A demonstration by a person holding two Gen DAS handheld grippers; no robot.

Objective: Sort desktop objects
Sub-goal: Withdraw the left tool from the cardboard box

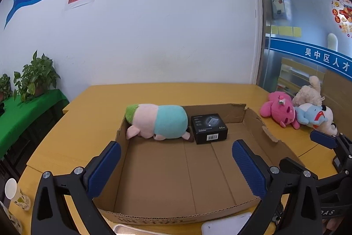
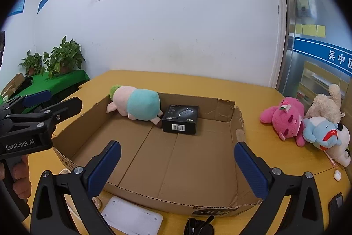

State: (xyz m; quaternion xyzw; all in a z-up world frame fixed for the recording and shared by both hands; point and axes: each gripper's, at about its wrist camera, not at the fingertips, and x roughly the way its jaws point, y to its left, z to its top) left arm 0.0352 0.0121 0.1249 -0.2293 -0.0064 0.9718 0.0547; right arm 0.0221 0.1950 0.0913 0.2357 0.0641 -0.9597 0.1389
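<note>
A shallow cardboard box (image 1: pixel 256 122) (image 2: pixel 220 108) lies on the yellow table. At its far end lie a pink pig plush in a teal shirt (image 1: pixel 158 122) (image 2: pixel 136 104) and, beside it, a black charger box (image 1: pixel 209 128) (image 2: pixel 180 119). My left gripper (image 1: pixel 176 160) (image 2: pixel 54 100) hovers open over the box's near left part with nothing between its fingers. To its right, my right gripper (image 2: pixel 177 160) (image 1: pixel 308 151) is also open and holds nothing above the near edge. A pile of plush toys, pink (image 1: pixel 279 110) (image 2: pixel 283 120), blue (image 2: pixel 321 130) and beige (image 2: pixel 327 104), sits right of the box.
Near the front edge lie a white flat plate (image 2: pixel 132 216), dark sunglasses (image 2: pixel 199 227) and a small white earbud case (image 2: pixel 337 174). A paper cup (image 1: pixel 16 194) stands at the left corner. Potted plants (image 1: pixel 36 76) sit on a green-covered side table. A wall is behind.
</note>
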